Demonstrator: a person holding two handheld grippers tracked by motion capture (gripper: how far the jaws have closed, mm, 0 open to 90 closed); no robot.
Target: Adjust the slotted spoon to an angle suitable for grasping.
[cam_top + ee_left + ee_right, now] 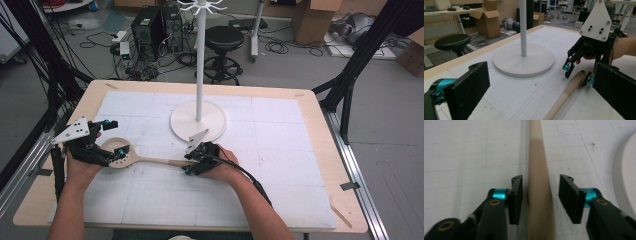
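Beyond the far edge of your table (pixel 320 150) you've got grey floor (pixel 300 65) littered with loose cables (pixel 100 37). A black round stool (pixel 224 37) sits just past the table's far side, with black computer towers (pixel 156 25) to its left. Cardboard boxes (pixel 314 17) stack up at far right, and black frame legs (pixel 360 55) slant down on both sides of you.

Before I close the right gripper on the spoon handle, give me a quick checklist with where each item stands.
1. Wooden spoon handle lies between the right gripper jaws: ok.
2. Right jaws open wide enough: ok, a gap on one side.
3. Handle centred: not ok, it sits against one jaw.
4. Left gripper open at the spoon bowl: ok.
5. White stand apart from both grippers: ok.
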